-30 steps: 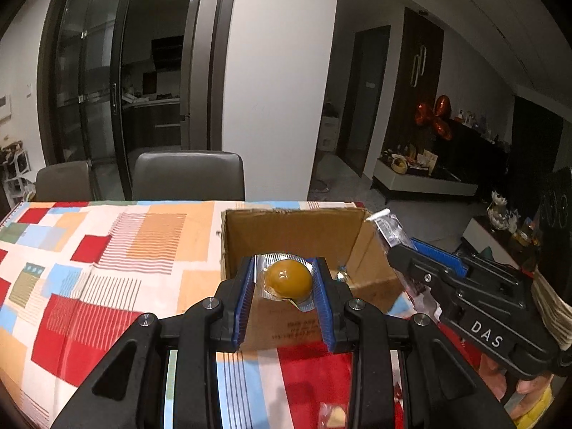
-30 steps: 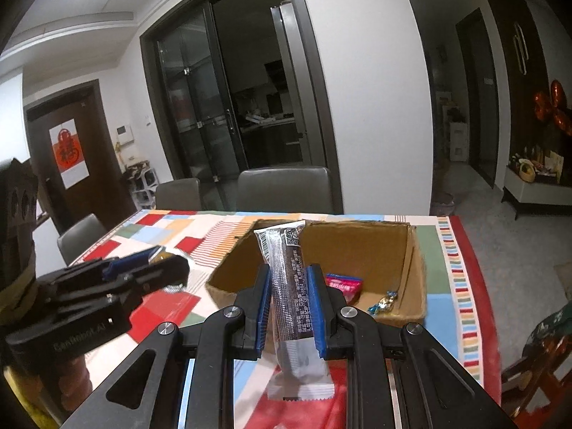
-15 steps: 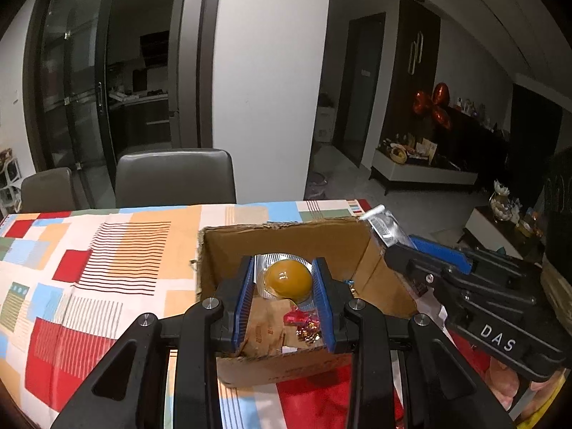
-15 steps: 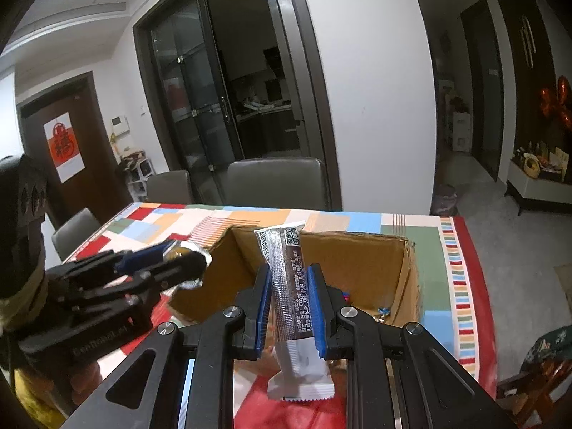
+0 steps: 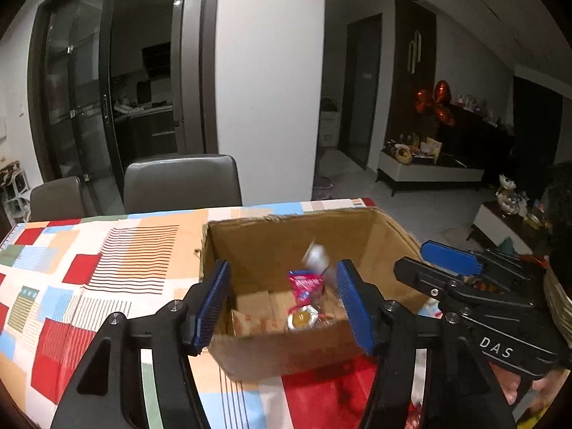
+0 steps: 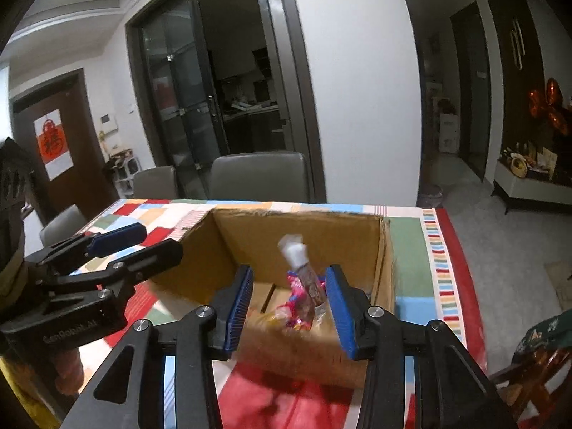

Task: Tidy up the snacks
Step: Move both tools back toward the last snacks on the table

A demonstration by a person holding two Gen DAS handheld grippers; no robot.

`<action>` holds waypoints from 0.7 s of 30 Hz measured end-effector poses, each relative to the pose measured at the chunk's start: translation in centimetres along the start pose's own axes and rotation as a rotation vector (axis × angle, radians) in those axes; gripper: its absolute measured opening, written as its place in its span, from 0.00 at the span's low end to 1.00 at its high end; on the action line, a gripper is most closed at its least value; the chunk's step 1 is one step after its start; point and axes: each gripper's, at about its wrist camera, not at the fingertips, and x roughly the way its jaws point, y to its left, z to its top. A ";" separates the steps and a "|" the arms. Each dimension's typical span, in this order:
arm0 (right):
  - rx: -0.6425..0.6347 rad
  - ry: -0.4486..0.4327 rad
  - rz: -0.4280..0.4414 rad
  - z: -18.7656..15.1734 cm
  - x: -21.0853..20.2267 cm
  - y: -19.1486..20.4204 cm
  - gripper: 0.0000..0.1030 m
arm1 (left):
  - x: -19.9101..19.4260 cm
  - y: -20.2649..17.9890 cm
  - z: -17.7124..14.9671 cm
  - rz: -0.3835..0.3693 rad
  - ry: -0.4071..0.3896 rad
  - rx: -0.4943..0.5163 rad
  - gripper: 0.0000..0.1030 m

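An open cardboard box (image 5: 286, 236) (image 6: 296, 236) stands on the patterned tablecloth. My left gripper (image 5: 280, 302) is open above its near edge. The yellow jelly cup (image 5: 302, 318) lies inside the box among a pink packet (image 5: 307, 284) and other snacks. My right gripper (image 6: 287, 309) is open above the box too. The dark wrapped bar (image 6: 304, 275) is falling into the box, blurred, end up; it also shows in the left wrist view (image 5: 316, 257). Each gripper shows in the other's view: the right one (image 5: 447, 268), the left one (image 6: 121, 246).
The tablecloth (image 5: 107, 261) spreads left of the box. Grey chairs (image 5: 182, 184) stand behind the table's far edge. The table's right edge (image 6: 454, 250) drops to the floor. A wooden chair (image 6: 529, 361) is at the lower right.
Both grippers have opened over the box. The jelly cup has dropped in and the bar is falling in. Both views have moved closer above the box.
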 end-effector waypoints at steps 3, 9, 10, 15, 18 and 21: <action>-0.014 -0.005 0.011 -0.9 -1.4 0.2 0.42 | -1.6 -0.9 -1.3 -0.011 -0.009 0.033 0.60; -0.056 0.001 -0.001 -3.7 -4.5 0.9 0.43 | -4.4 -2.6 -4.2 -0.036 -0.009 0.093 0.60; -0.054 0.003 -0.003 -4.1 -4.8 0.9 0.46 | -4.8 -2.8 -4.7 -0.038 -0.006 0.098 0.60; -0.038 0.019 -0.009 -6.3 -6.4 0.6 0.51 | -6.5 -4.2 -7.2 -0.054 0.010 0.141 0.62; -0.038 0.047 -0.008 -8.1 -6.9 0.4 0.52 | -6.8 -5.0 -8.6 -0.059 0.031 0.172 0.63; -0.045 0.079 -0.009 -10.0 -6.9 0.3 0.58 | -6.6 -5.4 -9.9 -0.066 0.062 0.181 0.63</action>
